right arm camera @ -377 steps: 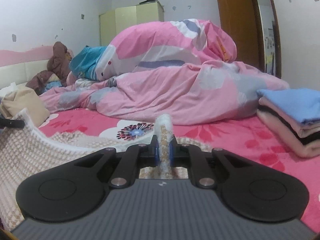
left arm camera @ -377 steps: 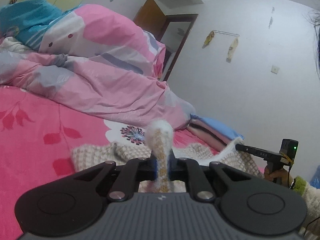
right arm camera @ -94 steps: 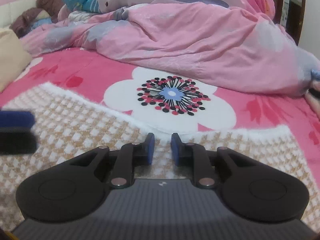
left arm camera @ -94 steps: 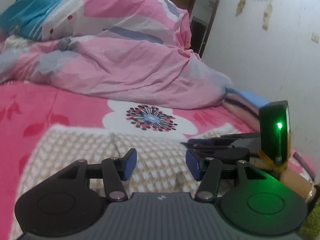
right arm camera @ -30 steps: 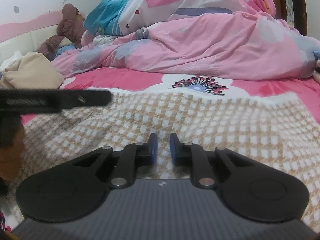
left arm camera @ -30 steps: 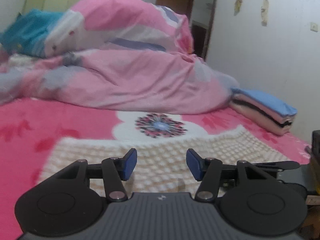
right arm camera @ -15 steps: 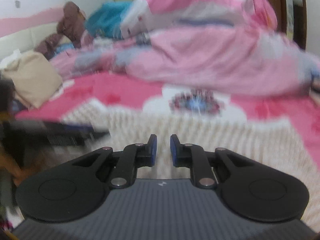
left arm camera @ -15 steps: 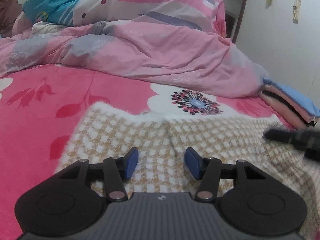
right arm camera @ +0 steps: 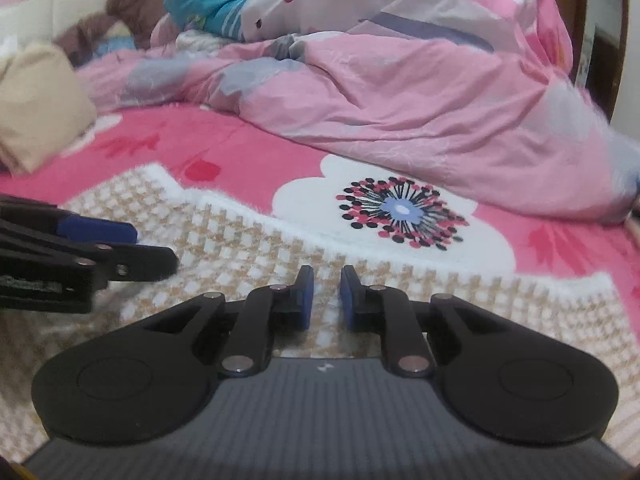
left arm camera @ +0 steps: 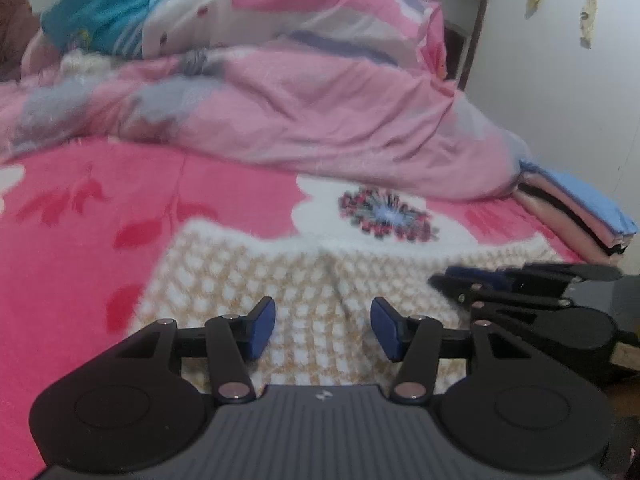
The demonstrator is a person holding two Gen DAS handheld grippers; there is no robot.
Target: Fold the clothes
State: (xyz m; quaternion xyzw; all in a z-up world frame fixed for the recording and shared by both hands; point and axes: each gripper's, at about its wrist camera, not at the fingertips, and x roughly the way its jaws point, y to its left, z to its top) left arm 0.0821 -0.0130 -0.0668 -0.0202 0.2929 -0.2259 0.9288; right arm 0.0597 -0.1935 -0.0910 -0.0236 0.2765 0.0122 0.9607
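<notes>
My left gripper (left arm camera: 323, 328) is spread, my right gripper (right arm camera: 325, 298) narrowly parted; neither pinches anything. Under both lies the fuzzy tan-and-white checked garment (left arm camera: 280, 276), flat on the pink floral bedsheet (left arm camera: 80, 208). Beyond: rumpled pink duvet (right arm camera: 400, 92), stacked folded clothes (left arm camera: 572, 208).

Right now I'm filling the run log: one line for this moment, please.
stage: between folds | sweater: flat on bed | left gripper: open, empty | right gripper: narrow gap, empty
</notes>
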